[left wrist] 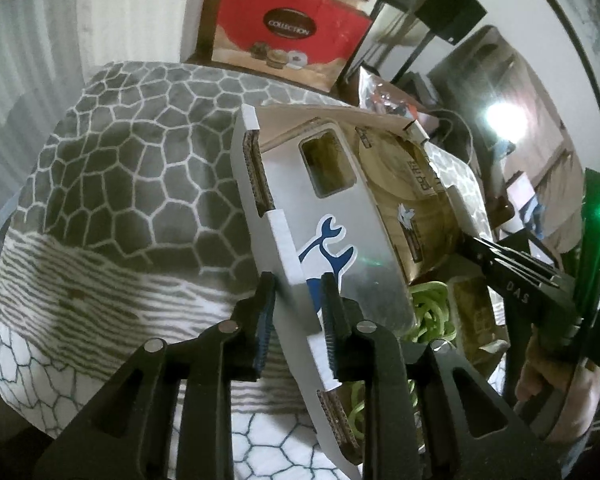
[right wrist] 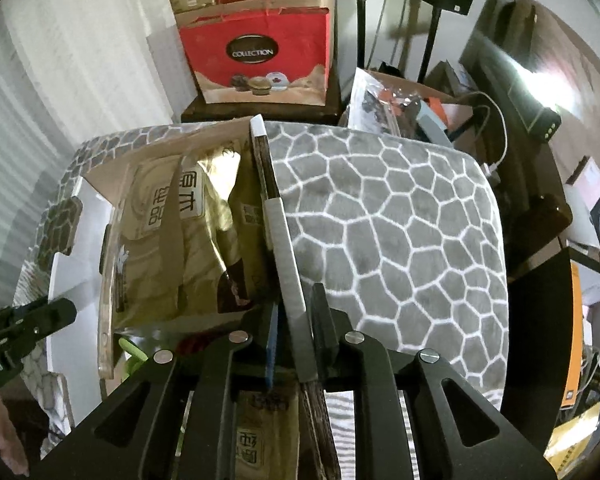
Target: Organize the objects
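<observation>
A white cardboard box (left wrist: 340, 208) with a blue logo and a cut-out handle hole lies tilted on a grey honeycomb-patterned cushion (left wrist: 140, 160). Tan packets (left wrist: 416, 208) and a green cord (left wrist: 432, 312) lie inside it. My left gripper (left wrist: 298, 320) straddles the box's near wall. One finger lies against the logo face, and a narrow gap shows at the other pad. My right gripper (right wrist: 296, 328) is shut on the opposite wall of the box (right wrist: 80, 240), beside the packets (right wrist: 188, 232). Each gripper's tip shows in the other view: right gripper (left wrist: 476, 244), left gripper (right wrist: 66, 308).
A red and tan gift bag (right wrist: 260, 52) stands on a dark table behind the cushion (right wrist: 400, 220), with more boxes stacked above it. A cluttered desk with a dark monitor (right wrist: 500, 60) and cables is at the right. A person's hand (left wrist: 552, 392) holds the right gripper.
</observation>
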A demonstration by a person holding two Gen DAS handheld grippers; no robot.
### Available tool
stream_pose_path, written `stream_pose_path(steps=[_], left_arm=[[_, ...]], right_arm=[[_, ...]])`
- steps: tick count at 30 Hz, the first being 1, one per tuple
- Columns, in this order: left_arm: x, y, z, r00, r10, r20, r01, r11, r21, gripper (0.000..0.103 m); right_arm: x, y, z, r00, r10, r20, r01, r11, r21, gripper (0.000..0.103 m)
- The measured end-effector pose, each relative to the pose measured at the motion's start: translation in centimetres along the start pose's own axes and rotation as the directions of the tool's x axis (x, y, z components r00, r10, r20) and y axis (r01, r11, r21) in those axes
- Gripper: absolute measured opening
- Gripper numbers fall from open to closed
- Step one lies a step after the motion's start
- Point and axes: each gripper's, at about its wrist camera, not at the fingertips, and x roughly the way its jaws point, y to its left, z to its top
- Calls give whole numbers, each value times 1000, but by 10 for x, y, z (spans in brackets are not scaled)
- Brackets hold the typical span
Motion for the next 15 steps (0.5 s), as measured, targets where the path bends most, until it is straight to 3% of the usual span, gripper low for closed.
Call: stream_pose_path(steps=[3, 6, 7, 9, 11, 15], left_arm=[[0, 5, 4, 999, -37, -19, 36, 999, -25, 33], [-8, 9, 11, 999, -51, 1, 51, 998, -26, 46], [-13, 12, 15, 999, -51, 16, 51, 998, -28, 47], [-21, 17, 23, 998, -50, 31, 51, 998, -21, 62], [-27, 19, 35, 999, -36, 40, 35, 999, 38, 67], [-36, 24, 55, 997, 1, 80, -10, 994, 112, 81]], right_arm=[[-8, -4, -2, 1000, 14, 20, -14, 1000, 16, 16], [-24, -8, -7, 998, -22, 50, 20, 999, 30, 33], [-32, -8, -11, 997, -47, 68, 45, 999, 30, 36], [-48, -7, -19, 991, -92, 99, 90, 996, 25, 39], [-63, -3, -31, 987, -103, 125, 102, 995, 20, 43], [-85, -3, -56, 990, -56, 132, 51, 998, 45, 48]])
